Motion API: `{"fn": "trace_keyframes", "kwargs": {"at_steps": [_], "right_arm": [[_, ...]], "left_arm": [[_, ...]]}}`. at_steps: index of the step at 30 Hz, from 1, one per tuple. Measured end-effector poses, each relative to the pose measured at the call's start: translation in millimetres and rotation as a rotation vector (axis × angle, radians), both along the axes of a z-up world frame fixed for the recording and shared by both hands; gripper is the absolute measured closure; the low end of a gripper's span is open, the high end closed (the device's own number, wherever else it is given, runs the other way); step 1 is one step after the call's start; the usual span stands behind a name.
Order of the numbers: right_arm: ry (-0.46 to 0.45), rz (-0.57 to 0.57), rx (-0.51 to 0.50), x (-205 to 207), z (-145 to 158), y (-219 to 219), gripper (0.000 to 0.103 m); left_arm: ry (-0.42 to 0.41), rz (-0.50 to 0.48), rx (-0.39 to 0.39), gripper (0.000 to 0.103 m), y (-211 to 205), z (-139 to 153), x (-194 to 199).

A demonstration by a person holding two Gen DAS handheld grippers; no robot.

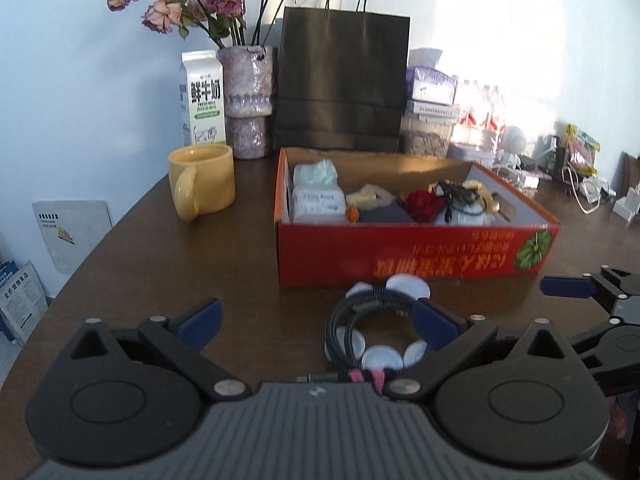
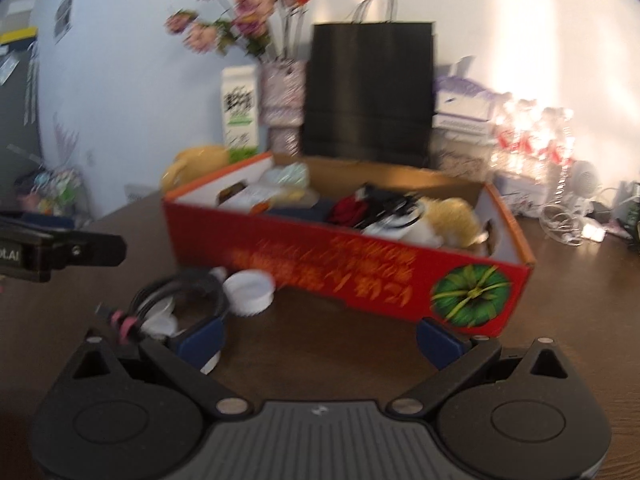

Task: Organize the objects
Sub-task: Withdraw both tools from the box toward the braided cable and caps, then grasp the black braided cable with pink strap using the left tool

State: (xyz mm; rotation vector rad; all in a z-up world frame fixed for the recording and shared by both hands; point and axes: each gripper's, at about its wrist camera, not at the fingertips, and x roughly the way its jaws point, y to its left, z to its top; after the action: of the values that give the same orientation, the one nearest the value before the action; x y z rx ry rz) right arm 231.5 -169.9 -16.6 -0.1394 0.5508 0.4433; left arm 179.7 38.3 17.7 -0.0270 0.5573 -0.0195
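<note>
Close ahead on the table (image 1: 140, 248), a coiled black cable (image 1: 372, 320) lies among white lids, just before the red box (image 1: 400, 256). Left gripper (image 1: 320, 316) and right gripper (image 2: 320, 334) — fingers wide apart, empty. Likely next: close on the cable, lift it into the box.

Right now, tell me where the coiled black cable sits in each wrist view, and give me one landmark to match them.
Left wrist view: the coiled black cable lies low and centre on the table, in front of the red box, on white lids, beside the left gripper's right finger.
Right wrist view: the cable lies lower left, by the right gripper's left finger.
Shared landmark: the red box just behind it.
</note>
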Motion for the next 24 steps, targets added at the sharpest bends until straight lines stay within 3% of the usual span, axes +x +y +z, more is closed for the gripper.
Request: {"fn": "trace_keyframes", "kwargs": {"at_steps": [11,20,24], "right_arm": [[0.078,0.049,-0.046,9.2,-13.1,20.5,0.000],[0.116,0.064,0.012,15.1,-16.2,13.2,0.000],[0.142,0.051,0.038,19.7,-17.0,8.5,0.000]], "left_arm": [[0.048,-0.033,0.006,0.000,-2.7,-14.3,-4.0],[0.081,-0.136,0.011,0.000,-11.7,-25.0,12.5],[0.098,-0.173,-0.024,0.000,-10.5,-28.3,22.2]]}}
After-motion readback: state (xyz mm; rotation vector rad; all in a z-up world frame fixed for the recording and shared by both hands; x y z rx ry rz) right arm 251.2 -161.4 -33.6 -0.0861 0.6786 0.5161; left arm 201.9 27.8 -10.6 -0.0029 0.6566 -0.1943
